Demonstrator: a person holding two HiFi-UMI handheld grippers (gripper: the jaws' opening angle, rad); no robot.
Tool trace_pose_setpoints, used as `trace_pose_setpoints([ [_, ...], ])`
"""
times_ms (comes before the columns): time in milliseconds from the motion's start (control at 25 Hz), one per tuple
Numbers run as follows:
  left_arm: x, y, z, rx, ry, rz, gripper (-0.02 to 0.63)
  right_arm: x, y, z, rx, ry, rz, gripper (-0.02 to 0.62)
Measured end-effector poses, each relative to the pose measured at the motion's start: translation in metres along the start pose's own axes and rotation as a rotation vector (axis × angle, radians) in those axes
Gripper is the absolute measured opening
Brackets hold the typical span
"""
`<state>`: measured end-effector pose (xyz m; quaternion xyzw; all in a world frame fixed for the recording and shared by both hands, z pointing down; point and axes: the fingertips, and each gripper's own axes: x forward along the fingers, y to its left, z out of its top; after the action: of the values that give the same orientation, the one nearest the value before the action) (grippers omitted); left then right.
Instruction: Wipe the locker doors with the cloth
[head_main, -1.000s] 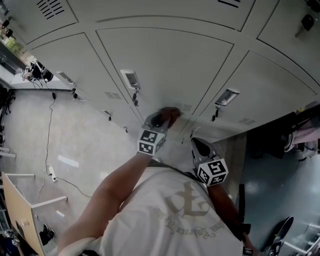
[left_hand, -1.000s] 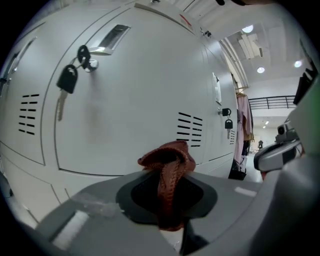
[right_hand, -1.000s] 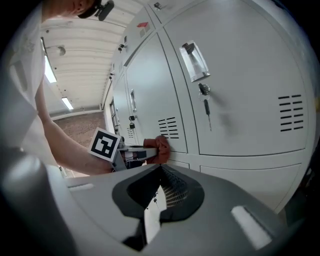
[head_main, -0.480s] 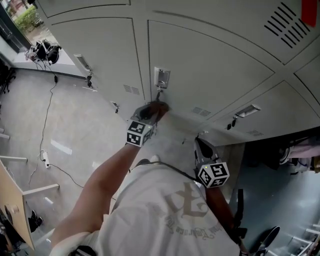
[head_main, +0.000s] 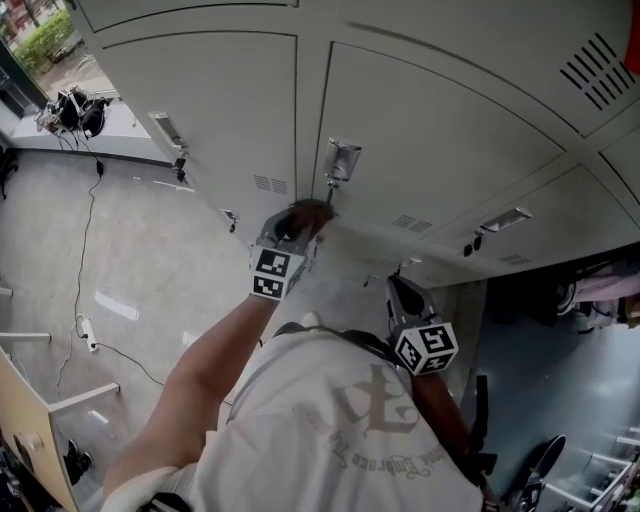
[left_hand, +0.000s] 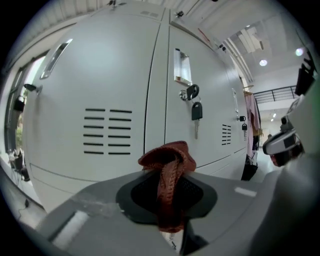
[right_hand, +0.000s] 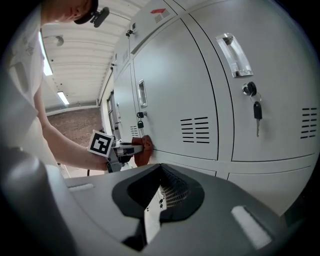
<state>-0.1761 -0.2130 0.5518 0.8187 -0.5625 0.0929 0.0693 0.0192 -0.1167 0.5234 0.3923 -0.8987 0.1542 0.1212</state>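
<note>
My left gripper (head_main: 296, 228) is shut on a reddish-brown knitted cloth (head_main: 313, 212) and holds it against the grey locker door (head_main: 450, 130), just under the door's handle (head_main: 341, 158). In the left gripper view the cloth (left_hand: 172, 154) bunches between the jaws of the left gripper (left_hand: 167, 175), with the hanging key (left_hand: 196, 112) above it. My right gripper (head_main: 404, 293) hangs lower, off the lockers, with nothing in it. The right gripper view shows the right gripper (right_hand: 162, 192) shut, and further left the left gripper (right_hand: 129, 148) with the cloth (right_hand: 144, 149) on the door.
Rows of grey locker doors with vents (left_hand: 107, 131) and keyed handles (right_hand: 235, 47) fill the wall. A cable (head_main: 92, 240) and a power strip (head_main: 83, 333) lie on the pale floor at left. Dark items (head_main: 590, 290) sit at the right by the lockers' end.
The left gripper has slid the cloth leftward across the door to sit under the keyed handle. The right gripper has stayed where it was.
</note>
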Motion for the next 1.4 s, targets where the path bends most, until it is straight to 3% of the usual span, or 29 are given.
trace_pose_setpoints([
  [200,-0.018,0.003,0.042,0.118,-0.135,0.033,0.072,-0.009,-0.008,0.001,-0.002,-0.001,-0.062,0.008],
  [280,-0.021,0.009,0.050,0.098,-0.162,0.049,0.072,-0.010,-0.009,0.001,0.008,-0.010,-0.076,0.008],
  [440,-0.019,0.009,0.041,0.005,-0.138,0.022,0.074,-0.013,-0.010,-0.004,0.079,-0.029,-0.100,0.008],
  [600,-0.017,0.007,0.046,-0.024,-0.170,0.029,0.074,-0.016,-0.011,-0.011,0.115,-0.030,-0.111,0.008],
  [920,-0.005,-0.015,0.044,-0.043,-0.170,-0.007,0.074,-0.017,-0.021,-0.006,0.105,-0.044,-0.111,0.008],
  [1120,0.006,-0.038,0.040,-0.113,-0.167,-0.072,0.073,-0.021,-0.023,-0.007,0.042,-0.031,-0.116,0.008],
  [1400,0.019,-0.068,0.038,-0.150,-0.157,-0.123,0.073,-0.030,-0.032,-0.017,0.087,-0.035,-0.133,0.008],
])
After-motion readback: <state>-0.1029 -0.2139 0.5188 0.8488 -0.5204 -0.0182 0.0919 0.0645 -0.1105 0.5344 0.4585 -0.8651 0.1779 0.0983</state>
